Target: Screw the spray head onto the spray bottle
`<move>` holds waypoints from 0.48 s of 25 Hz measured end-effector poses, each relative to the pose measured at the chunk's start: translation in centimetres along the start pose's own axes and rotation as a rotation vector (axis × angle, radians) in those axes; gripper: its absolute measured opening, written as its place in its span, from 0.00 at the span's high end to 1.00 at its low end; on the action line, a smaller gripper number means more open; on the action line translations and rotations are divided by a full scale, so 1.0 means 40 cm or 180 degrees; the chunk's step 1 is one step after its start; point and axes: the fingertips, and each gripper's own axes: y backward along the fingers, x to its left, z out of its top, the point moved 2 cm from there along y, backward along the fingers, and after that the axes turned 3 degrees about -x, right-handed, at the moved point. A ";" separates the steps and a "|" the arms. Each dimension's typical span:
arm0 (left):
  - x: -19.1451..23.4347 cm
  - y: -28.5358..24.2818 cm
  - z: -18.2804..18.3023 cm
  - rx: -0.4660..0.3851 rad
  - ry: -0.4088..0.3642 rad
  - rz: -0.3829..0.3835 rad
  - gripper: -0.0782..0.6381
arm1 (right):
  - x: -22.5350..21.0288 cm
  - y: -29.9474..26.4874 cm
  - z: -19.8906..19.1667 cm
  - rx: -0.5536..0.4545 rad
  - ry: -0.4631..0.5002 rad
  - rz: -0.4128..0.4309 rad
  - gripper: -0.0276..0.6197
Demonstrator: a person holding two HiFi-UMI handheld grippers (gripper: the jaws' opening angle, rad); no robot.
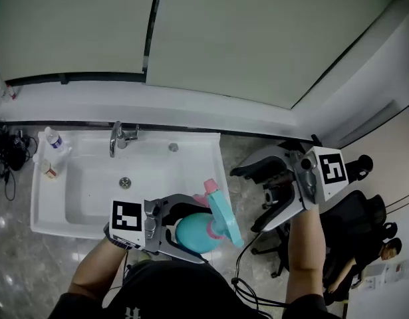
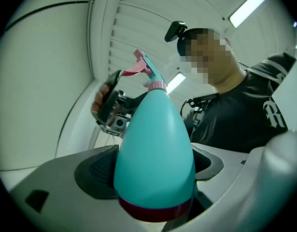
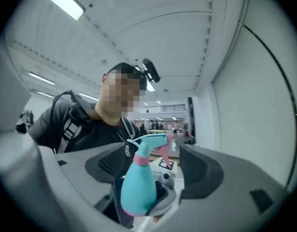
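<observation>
In the head view the left gripper (image 1: pixel 189 231) hides much of the spray bottle (image 1: pixel 194 234), and the bottle's base is out of sight behind the jaws. The spray head (image 1: pixel 222 212) covers the neck there, so the joint cannot be seen from above. In the left gripper view the bottle (image 2: pixel 155 149) fills the lower middle and its dark red base band is partly cut off near the bottom edge. A pink collar (image 2: pixel 157 86) shows between body and spray head (image 2: pixel 147 67), but how tightly it sits cannot be told.

The left gripper's jaws are clamped on the bottle's wide lower body, one pad on each side. The bottle sits at lower centre of the head view, just in front of the sink (image 1: pixel 58 208). Its long axis runs straight out from between the jaws, head end farthest away, and in the head view the head end leans to the right. In the right gripper view the bottle (image 3: pixel 137 185) stands nearly upright at lower centre, with the pink trigger (image 3: pixel 163 154) on the right.

The right gripper (image 1: pixel 262 195) is right of the bottle and apart from it, jaws spread wide and holding nothing.
</observation>
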 end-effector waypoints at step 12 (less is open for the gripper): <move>-0.060 0.025 -0.028 -0.0056 0.0329 -0.0656 0.30 | 0.048 -0.202 -0.047 -0.0274 0.0074 0.1556 0.43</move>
